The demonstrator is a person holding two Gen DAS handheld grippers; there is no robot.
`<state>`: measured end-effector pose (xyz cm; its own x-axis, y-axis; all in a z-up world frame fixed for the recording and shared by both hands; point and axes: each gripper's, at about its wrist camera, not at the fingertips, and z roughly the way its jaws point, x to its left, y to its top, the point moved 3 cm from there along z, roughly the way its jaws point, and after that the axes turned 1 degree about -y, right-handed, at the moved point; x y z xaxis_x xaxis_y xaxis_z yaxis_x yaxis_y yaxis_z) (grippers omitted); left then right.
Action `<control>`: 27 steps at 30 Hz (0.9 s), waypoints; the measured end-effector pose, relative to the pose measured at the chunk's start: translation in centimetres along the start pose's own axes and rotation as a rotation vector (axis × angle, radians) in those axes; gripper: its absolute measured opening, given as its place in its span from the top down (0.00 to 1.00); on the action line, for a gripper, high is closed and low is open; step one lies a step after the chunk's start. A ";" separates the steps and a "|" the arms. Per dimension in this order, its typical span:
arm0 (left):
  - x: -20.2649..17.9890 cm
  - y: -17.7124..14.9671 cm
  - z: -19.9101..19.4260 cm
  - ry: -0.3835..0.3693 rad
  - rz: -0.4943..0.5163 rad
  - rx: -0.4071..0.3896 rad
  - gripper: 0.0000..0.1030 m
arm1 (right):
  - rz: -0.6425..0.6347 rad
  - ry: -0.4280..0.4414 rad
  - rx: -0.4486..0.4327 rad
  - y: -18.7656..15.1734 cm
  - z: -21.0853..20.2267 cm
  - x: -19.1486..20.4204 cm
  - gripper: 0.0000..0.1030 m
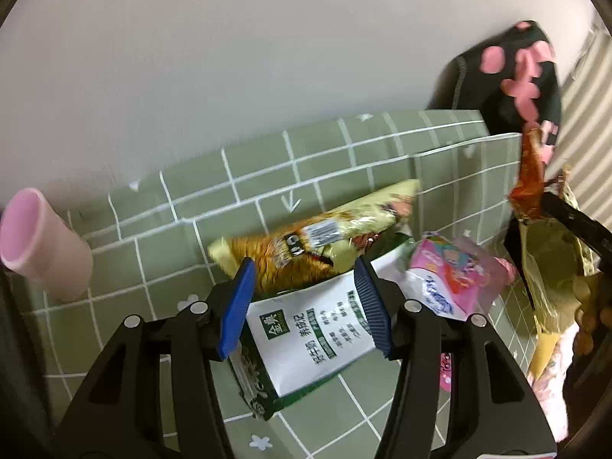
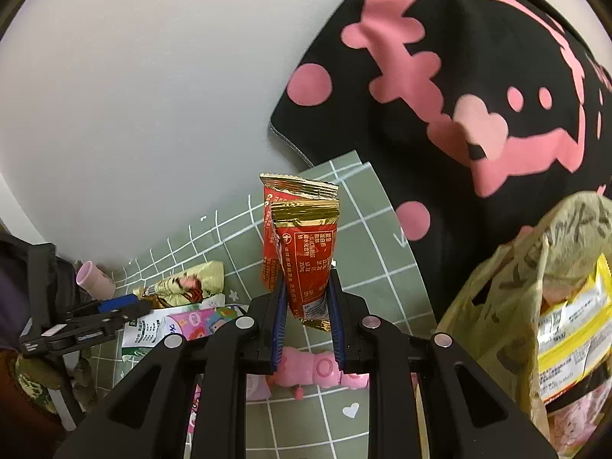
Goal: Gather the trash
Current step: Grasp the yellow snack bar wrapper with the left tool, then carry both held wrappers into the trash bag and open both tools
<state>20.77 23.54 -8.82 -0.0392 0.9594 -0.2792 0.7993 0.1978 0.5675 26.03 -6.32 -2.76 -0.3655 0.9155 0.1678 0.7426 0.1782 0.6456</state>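
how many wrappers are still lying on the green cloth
3: yellow snack bag at the back, white milk pouch between the open left gripper fingers, pink packet right. More may be hidden.

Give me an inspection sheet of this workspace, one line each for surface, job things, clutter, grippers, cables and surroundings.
Surface: green grid tablecloth, partly covered.
Job's things: red wrapper in the right gripper; white milk carton, yellow snack bag and pink packet lying together; yellowish trash bag already holding wrappers.
Clutter: pink cup on its side; pink toy.
Grippers: left gripper open over the carton; right shut on the wrapper.
Cables: nothing seen.
Surroundings: white wall; black-and-pink cloth.
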 end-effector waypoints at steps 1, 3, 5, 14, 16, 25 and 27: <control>-0.1 0.2 -0.5 0.005 0.027 -0.019 0.51 | 0.001 0.000 -0.001 -0.1 -0.1 -0.1 0.81; -0.7 1.1 -0.9 0.017 0.094 -0.043 0.51 | 0.007 -0.003 -0.004 -0.1 -0.4 -0.3 0.81; -1.1 2.0 -0.8 0.012 0.145 -0.045 0.46 | 0.016 -0.003 -0.010 -0.3 -1.0 -0.5 0.81; -2.2 2.8 5.1 0.081 0.274 0.142 0.48 | 0.012 -0.028 -0.008 -0.9 -2.8 -1.1 0.81; -1.7 2.8 5.8 0.078 0.206 0.165 0.57 | 0.002 -0.029 -0.009 -1.0 -3.1 -0.8 0.81; -2.7 3.0 0.5 0.058 0.105 0.038 0.71 | -0.027 -0.009 -0.022 -0.9 -3.8 0.7 0.81; -2.8 3.0 -1.6 0.048 0.077 -0.003 0.71 | -0.035 -0.001 -0.028 -0.7 -3.9 1.0 0.81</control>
<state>22.34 21.73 -5.05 -0.0061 0.9803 -0.1975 0.7990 0.1235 0.5885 22.91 -6.93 -0.12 -0.3903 0.9094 0.1440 0.7134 0.1998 0.6716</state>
